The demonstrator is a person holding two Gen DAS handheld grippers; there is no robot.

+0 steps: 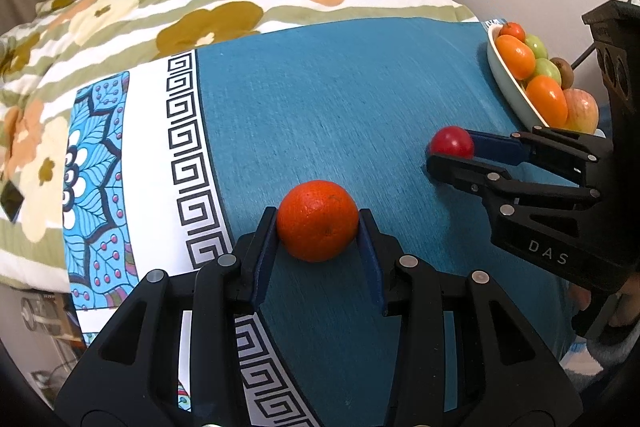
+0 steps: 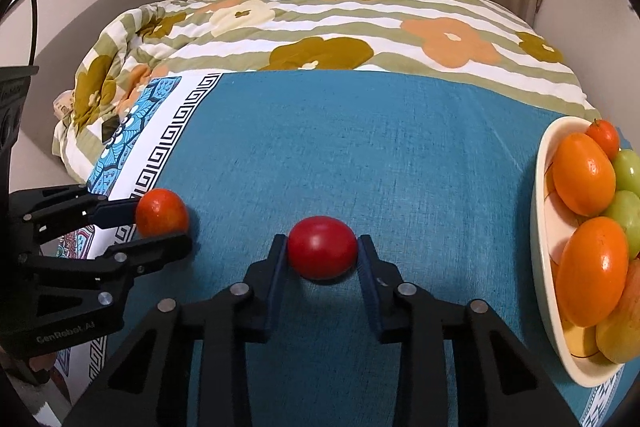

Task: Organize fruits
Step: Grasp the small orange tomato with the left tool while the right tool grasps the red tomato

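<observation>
An orange [image 1: 318, 221] sits between the fingers of my left gripper [image 1: 318, 227], which is shut on it just above the teal cloth [image 1: 340, 99]. It also shows in the right wrist view [image 2: 161, 211], with the left gripper [image 2: 160, 223] around it. A red round fruit [image 2: 322, 247] sits between the pads of my right gripper [image 2: 322, 249], which is shut on it; it also shows in the left wrist view [image 1: 452, 142] with the right gripper [image 1: 450, 151]. A cream bowl [image 2: 538, 227] at the right holds several fruits.
The bowl [image 1: 508, 83] holds orange, green, red fruits, a kiwi and an apple. A floral quilt [image 2: 340, 27] lies behind the teal cloth. A patterned white and blue border [image 1: 152, 147] runs along the cloth's left side. Curtains hang behind.
</observation>
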